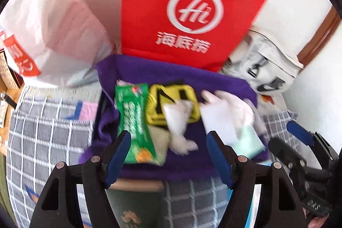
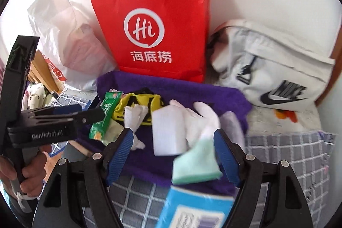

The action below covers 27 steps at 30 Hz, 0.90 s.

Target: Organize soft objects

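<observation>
Your left hand-held gripper and your right hand-held gripper both stand with jaws wide apart and grip nothing, above the purple cloth on the checked bedcover. On this cloth the green packet lies with its long axis running from the red paper bag toward you. Beside it are the yellow pouch, the white sponge block and the mint cloth.
</observation>
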Motion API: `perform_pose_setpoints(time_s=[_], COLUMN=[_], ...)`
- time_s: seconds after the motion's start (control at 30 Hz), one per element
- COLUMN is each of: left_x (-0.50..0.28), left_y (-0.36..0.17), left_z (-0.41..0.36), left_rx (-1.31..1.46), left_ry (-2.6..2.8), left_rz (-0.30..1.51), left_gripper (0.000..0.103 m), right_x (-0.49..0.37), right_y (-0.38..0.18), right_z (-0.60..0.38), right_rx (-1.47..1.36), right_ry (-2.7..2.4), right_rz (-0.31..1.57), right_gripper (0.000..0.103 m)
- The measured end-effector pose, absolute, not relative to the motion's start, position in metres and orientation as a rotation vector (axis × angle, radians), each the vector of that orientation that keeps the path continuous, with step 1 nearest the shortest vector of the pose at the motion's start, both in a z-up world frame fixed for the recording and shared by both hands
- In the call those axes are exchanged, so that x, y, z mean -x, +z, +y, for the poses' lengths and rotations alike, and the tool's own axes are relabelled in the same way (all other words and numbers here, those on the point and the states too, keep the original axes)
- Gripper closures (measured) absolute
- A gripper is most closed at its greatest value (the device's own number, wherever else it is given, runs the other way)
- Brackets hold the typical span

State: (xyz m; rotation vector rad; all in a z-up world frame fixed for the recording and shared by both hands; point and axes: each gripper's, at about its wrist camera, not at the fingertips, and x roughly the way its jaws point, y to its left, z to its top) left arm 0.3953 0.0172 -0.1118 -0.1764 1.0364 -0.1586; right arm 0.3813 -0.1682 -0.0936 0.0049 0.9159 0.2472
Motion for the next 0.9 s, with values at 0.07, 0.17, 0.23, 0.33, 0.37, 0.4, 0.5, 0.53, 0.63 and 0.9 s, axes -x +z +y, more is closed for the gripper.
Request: perform_pose_setpoints(time_s=[0.07,0.17,0.23,0.33,0.37,0.4,0.5,0.53,0.63,0.9], left_x=[-0.378,-0.352,-0.327,-0.297,-0.288,-0.277,-0.242,-0.233,-0.204,-0.13], left_y=[-0.103,-0.091,-0.079,-0.065,-0.061,-0.056,-0.044,-0.042,-0.038,-0.036], left_z=[0.012,0.009,0.01,0.012,0.012,0.013,0.013,0.013,0.012,0.002], left_rx=[0.156,0.125,0.109,0.097,0.096,0.093,0.078,0.076,0.083,0.039], left_ry=[-0.168,-0.154,-0.14,-0.126,-0.12,-0.113,-0.1,-0.098,-0.092,-0.053], left_rz=[1.031,1.006,0.982,0.954,0.946,0.936,0.903,0.896,0.879,0.856], left_gripper=[0.031,0.03,0.028,0.026,0.021,0.018,0.011,0.01,0.006,0.003], right_x=[-0.368,-0.343,-0.324,-0.298,-0.288,-0.275,-0.244,-0.229,-0.202,-0.136], right_y=[-0.087,-0.079,-0.074,-0.065,-0.061,-0.057,-0.047,-0.044,-0.041,-0.048], right_z=[-0.175,-0.184,-0.187,-0.189,-0.19,-0.19,-0.192,-0.193,-0.197,-0.209], right_rx=[-0.022,-0.051,-0.06,-0.062,-0.06,-0.055,-0.048,-0.049,-0.048,-0.055], right_ry=[0.225,0.231,0.225,0.21,0.2,0.195,0.188,0.182,0.169,0.111], right_rz=[0.915,0.918,0.914,0.898,0.888,0.873,0.837,0.825,0.808,0.835], right_gripper=[0.026,0.026,0.026,0.022,0.019,0.014,0.007,0.004,0.0,0.0])
